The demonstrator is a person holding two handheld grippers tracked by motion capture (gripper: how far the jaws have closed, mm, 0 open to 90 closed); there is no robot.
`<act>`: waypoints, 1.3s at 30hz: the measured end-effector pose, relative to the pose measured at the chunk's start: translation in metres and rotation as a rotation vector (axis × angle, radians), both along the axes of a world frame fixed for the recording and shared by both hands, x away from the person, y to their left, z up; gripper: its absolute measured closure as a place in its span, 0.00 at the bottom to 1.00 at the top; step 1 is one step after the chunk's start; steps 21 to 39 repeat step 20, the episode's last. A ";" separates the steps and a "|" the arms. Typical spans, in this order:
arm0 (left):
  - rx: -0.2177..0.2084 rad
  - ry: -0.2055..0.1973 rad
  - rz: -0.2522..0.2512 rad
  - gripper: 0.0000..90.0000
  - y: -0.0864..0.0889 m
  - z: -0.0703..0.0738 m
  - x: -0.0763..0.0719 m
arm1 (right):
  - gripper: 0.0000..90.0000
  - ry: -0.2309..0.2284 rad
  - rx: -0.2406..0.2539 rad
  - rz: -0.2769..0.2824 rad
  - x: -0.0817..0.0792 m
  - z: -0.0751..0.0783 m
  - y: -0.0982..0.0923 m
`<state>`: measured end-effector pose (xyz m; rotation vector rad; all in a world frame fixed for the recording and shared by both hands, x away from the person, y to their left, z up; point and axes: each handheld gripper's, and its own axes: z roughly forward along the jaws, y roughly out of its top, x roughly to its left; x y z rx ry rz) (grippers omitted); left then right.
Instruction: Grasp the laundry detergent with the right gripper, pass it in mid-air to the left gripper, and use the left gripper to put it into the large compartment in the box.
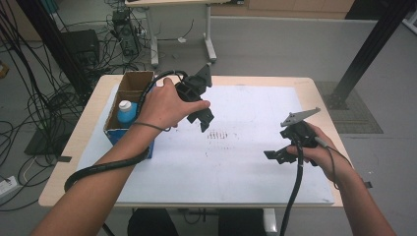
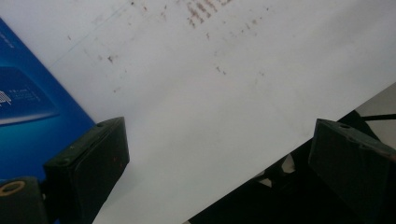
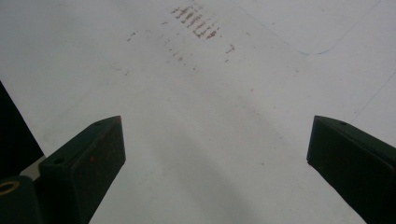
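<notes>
Up on the left side of the table [image 1: 314, 86], an open cardboard box [image 1: 129, 91] with a blue outer face stands on the white sheet [image 1: 246, 162]. Inside it sits a blue bottle [image 1: 126, 114] with a white cap, upright, toward the box's near end.

The left gripper [image 1: 205, 119] hangs just right of the box, above the sheet, held in the left hand [image 1: 162, 105]. In the left gripper view its jaws are spread wide with nothing between them, and the box's blue side [image 2: 32, 112] lies just beyond the left one. The right gripper [image 1: 273, 155] is well apart from the box, low over the sheet's right part, in the right hand [image 1: 319, 152]. Its jaws are also spread wide and hold nothing; bare sheet [image 3: 210, 140] lies between them.

A patch of brownish smudges [image 1: 220, 134] marks the sheet between the two grippers. The left gripper's black cable [image 1: 105, 167] loops along the left forearm, past the box's near corner.
</notes>
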<state>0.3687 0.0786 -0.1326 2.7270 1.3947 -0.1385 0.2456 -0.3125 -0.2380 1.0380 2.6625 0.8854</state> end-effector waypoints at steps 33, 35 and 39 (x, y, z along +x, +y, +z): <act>-0.010 0.014 -0.007 0.06 -0.002 -0.011 0.002 | 0.05 0.004 -0.008 -0.002 0.000 -0.001 0.003; -0.010 0.014 -0.007 0.06 -0.002 -0.011 0.002 | 0.05 0.004 -0.008 -0.002 0.000 -0.001 0.003; -0.010 0.014 -0.007 0.06 -0.002 -0.011 0.002 | 0.05 0.004 -0.008 -0.002 0.000 -0.001 0.003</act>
